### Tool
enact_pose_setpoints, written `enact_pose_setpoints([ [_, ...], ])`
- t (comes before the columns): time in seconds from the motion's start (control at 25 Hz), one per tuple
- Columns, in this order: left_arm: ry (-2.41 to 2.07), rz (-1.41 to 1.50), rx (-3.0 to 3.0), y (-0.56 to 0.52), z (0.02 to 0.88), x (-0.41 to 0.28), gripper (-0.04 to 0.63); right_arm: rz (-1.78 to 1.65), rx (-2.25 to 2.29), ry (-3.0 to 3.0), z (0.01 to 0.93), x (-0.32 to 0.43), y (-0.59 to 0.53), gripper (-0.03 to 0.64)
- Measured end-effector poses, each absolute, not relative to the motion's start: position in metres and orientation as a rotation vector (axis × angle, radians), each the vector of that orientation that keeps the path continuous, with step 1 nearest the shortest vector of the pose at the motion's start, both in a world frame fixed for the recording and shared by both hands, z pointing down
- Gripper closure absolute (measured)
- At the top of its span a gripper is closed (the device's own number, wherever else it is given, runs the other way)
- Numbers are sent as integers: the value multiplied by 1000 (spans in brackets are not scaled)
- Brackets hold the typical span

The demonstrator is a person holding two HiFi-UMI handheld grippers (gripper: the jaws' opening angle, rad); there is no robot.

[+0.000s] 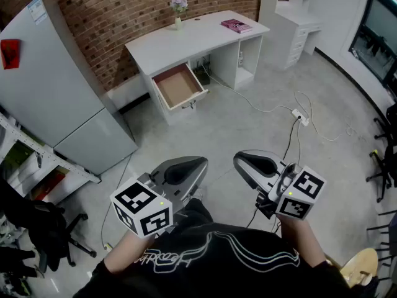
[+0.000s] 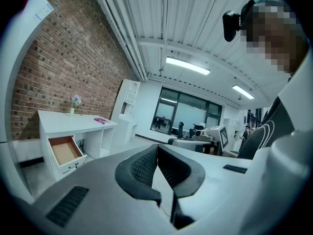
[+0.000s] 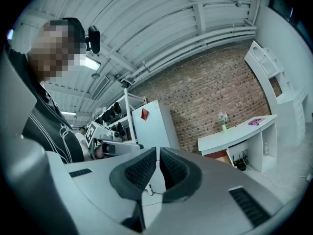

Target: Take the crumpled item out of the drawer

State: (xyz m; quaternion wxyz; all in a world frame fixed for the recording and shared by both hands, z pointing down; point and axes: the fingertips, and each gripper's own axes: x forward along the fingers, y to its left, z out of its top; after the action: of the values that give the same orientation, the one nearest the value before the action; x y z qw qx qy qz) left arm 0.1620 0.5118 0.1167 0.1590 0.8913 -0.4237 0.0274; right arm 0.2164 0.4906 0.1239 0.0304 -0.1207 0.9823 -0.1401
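Note:
The open drawer (image 1: 180, 85) juts from the white desk (image 1: 186, 39) far ahead across the floor. Its brown bottom shows nothing lying in it, and no crumpled item appears in any view. My left gripper (image 1: 189, 166) is held low near my chest, jaws shut with nothing between them. My right gripper (image 1: 251, 161) hovers beside it, also shut and empty. The left gripper view shows the drawer (image 2: 65, 151) small at the lower left. In the right gripper view the desk (image 3: 234, 133) stands at the right against the brick wall.
A pink book (image 1: 236, 25) and a small flower vase (image 1: 178, 8) sit on the desk. A tall grey fridge (image 1: 56, 85) stands at the left, with a shelf rack (image 1: 31, 160) in front of it. A power strip with cables (image 1: 299, 115) lies on the floor.

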Motion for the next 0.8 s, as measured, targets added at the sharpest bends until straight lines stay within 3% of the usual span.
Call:
enact_pose_setpoints([
  [0.8,-1201,77,2488,438,163,130,572,-501,-426,3046,173,193,421,563],
])
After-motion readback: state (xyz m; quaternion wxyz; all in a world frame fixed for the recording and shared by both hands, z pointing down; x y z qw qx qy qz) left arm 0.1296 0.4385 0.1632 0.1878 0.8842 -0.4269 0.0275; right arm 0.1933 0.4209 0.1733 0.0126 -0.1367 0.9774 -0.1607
